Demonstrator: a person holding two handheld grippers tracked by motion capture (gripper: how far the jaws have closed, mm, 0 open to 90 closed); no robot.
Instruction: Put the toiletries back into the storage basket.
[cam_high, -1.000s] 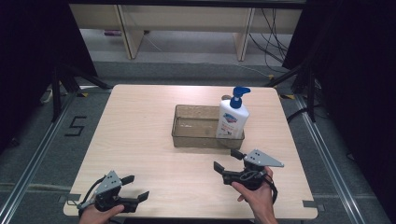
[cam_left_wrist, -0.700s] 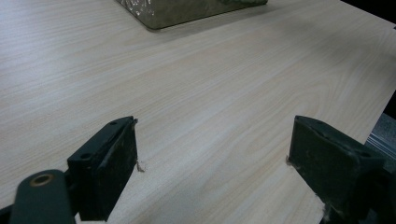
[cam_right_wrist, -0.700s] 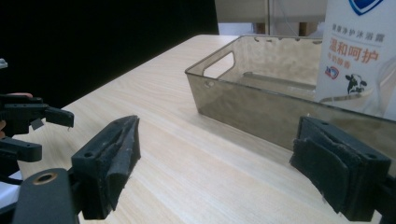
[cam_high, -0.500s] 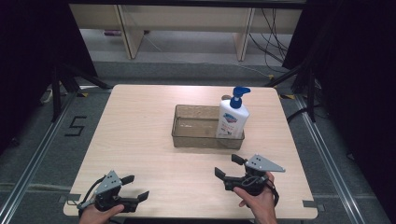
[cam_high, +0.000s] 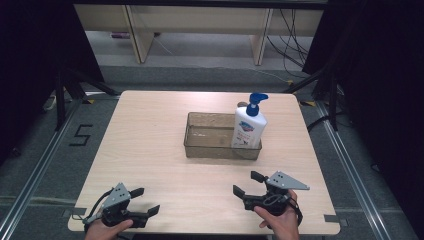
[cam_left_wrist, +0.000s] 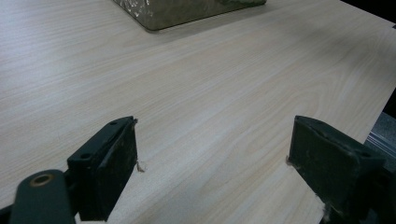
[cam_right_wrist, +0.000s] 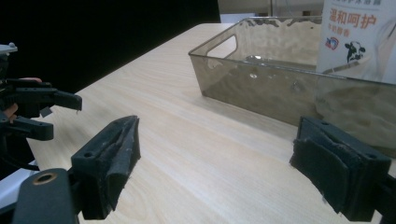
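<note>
A white pump bottle with a blue pump head stands upright in the right end of a clear brownish plastic bin at the table's middle. In the right gripper view the bin lies ahead and the bottle stands at its far right. My right gripper is open near the front right of the table, jaws pointing left, with nothing between them. My left gripper is open at the front left edge, over bare wood. It also appears at the left edge.
The light wooden table has dark floor and metal rails around it. Pale shelving stands beyond the far edge. A floor marking "5" lies to the left. The bin's corner sits far ahead in the left gripper view.
My right gripper has drawn back toward the table's front edge, away from the bin. The left gripper has stayed in place.
</note>
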